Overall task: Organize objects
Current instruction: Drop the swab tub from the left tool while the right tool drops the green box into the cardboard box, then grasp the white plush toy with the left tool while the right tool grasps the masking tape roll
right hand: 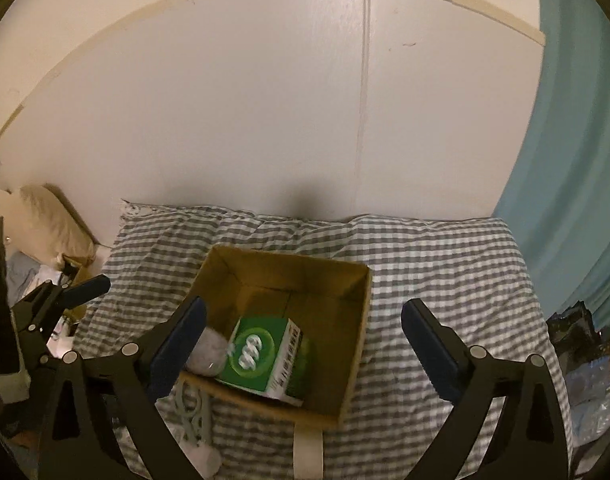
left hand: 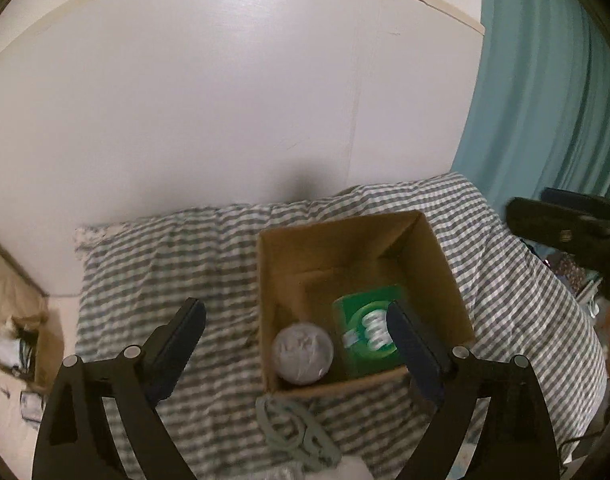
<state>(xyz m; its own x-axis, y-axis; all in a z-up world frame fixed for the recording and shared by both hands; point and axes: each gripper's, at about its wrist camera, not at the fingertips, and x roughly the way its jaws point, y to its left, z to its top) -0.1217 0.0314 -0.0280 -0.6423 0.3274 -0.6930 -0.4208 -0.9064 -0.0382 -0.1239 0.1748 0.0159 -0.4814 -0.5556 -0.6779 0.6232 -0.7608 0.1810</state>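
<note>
An open cardboard box (left hand: 337,224) (right hand: 285,258) stands on a grey-and-white checked bedspread (left hand: 165,264) (right hand: 445,264). Inside it lie a green carton (left hand: 365,332) (right hand: 257,352) printed with a spiral bulb and, to its left, a grey round object (left hand: 303,352) (right hand: 209,350). My left gripper (left hand: 295,306) hovers over the box, open, with nothing between its pads. My right gripper (right hand: 305,304) is also open and empty above the box. Each gripper shows at the edge of the other's view, the right gripper (left hand: 565,232) and the left gripper (right hand: 65,296).
A pale grey-green ornate piece (left hand: 293,432) (right hand: 193,412) lies on the bedspread just in front of the box. A white wall stands behind the bed and a teal curtain (left hand: 545,100) (right hand: 577,160) hangs at right. Clutter sits on the floor at left (left hand: 17,344), bags at right (right hand: 585,352).
</note>
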